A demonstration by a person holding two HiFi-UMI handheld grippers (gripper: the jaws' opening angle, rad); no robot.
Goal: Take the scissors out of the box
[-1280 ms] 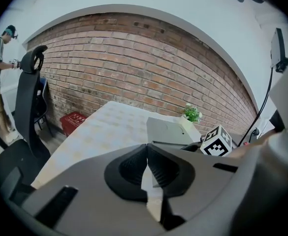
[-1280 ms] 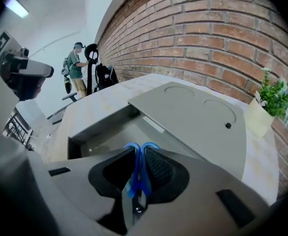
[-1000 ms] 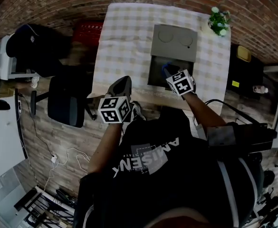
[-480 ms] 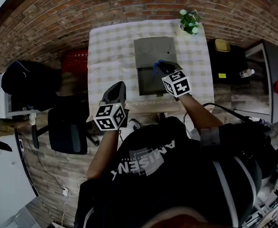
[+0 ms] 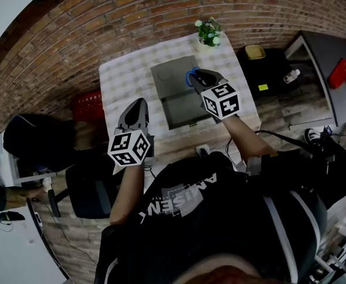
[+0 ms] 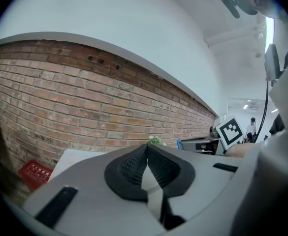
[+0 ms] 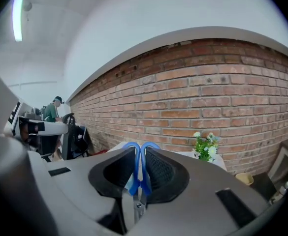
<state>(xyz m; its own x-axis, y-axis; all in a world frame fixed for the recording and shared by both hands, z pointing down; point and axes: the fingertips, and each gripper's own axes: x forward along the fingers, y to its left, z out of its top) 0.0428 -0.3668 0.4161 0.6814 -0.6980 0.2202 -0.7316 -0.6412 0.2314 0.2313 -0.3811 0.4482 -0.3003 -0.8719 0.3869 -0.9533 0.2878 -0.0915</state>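
both hands have come up vs a sec ago. the right hand-held gripper (image 5: 196, 76) was down at the dark inside of the box (image 5: 184, 110). now it rides higher, over the open lid (image 5: 168, 73), w/ the scissors (image 7: 133, 185) pinched by the handles between its pads. so the pull-out looks basically done; what's left, i'd guess, is setting them down on the bench (image 5: 120, 76). the left hand-held gripper (image 6: 146, 151) has risen too, jaws pressed together on nothing, off to the side of the box.

scissors: two blue plastic loop handles, bare metal & a pivot rivet below; blades hidden. pads are black, ribbed, rubbery-looking; gripper shells smooth grey. box is flat, grey, rectangular, lid w/ two round embossed marks. bench wears a pale checked cloth; rough brick wall (image 7: 222, 102) behind.
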